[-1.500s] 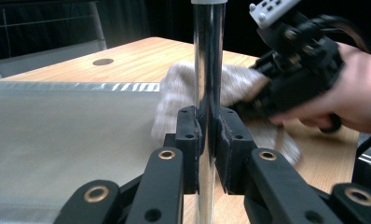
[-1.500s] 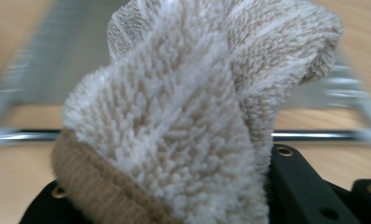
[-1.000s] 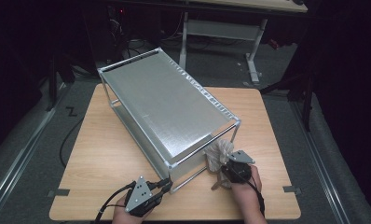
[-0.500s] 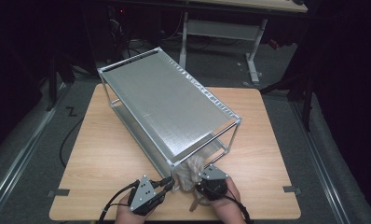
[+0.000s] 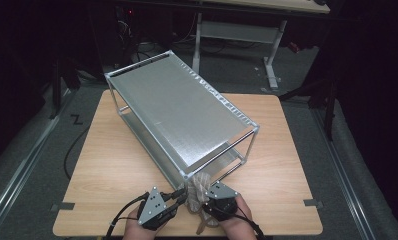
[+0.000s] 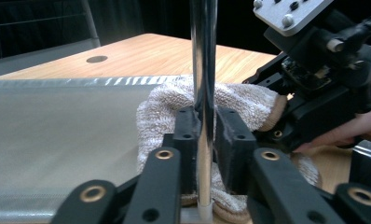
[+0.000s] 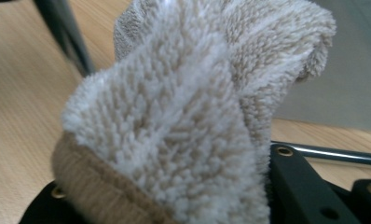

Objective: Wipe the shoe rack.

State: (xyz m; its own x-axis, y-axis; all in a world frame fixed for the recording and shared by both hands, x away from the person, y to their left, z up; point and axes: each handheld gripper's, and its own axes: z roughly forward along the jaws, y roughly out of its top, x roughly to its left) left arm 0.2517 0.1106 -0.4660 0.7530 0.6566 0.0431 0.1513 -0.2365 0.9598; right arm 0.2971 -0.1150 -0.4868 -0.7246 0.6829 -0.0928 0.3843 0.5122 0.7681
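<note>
A silver two-shelf metal rack (image 5: 182, 115) stands askew on the wooden table (image 5: 107, 170). My left gripper (image 5: 181, 194) is at the rack's near corner, and the left gripper view has its jaws (image 6: 204, 135) shut on the chrome corner post (image 6: 202, 70). A beige terry towel (image 5: 199, 187) is bunched against that post from the other side. My right gripper (image 5: 207, 202) is shut on the towel (image 7: 188, 116), which covers most of its black fingers (image 7: 295, 186). In the left gripper view the towel (image 6: 165, 107) lies behind the post, and the right gripper (image 6: 281, 119) touches it.
The table's near edge (image 5: 187, 234) lies just under both hands. A desk frame (image 5: 237, 30) stands on the dark floor behind the table. Bare wood shows left (image 5: 102, 150) and right (image 5: 282, 165) of the rack.
My right gripper has carried the towel leftwards along the table's front, from right of the corner to the post itself. The left gripper has stayed at the post.
</note>
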